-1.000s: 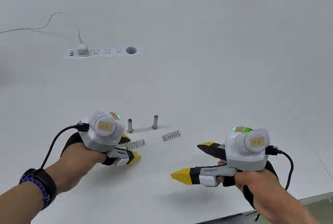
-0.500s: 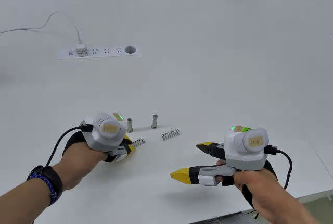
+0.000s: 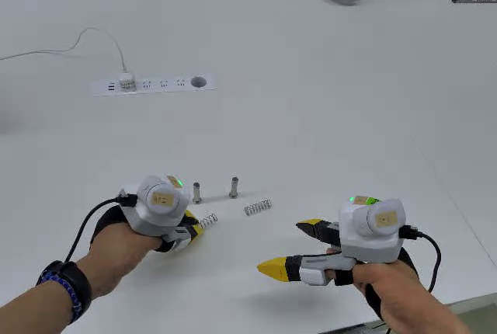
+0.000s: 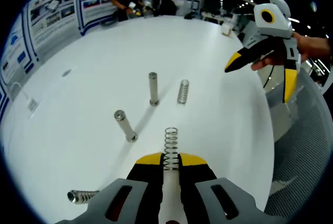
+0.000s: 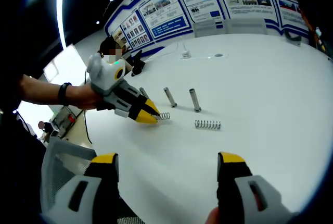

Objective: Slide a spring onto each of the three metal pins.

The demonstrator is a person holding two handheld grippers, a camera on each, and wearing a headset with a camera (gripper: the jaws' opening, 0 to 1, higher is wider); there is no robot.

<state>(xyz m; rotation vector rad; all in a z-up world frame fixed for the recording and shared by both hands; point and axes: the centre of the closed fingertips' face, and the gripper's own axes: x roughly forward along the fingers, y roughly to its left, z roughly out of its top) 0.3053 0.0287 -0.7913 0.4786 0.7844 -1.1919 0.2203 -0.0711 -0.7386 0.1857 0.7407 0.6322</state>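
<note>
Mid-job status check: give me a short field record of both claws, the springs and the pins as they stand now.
left claw: shut on held spring, which juts forward from the tips
right claw: open, nothing between the jaws
loose spring: lying flat on the white table, right of the pins
left pin: upright, bare
right pin: upright, bare
ribbed metal piece: lying near the left claw; pin or spring, cannot tell
progress: no spring on either upright pin

Spring (image 3: 258,207) just rt of pin (image 3: 234,187)
</note>
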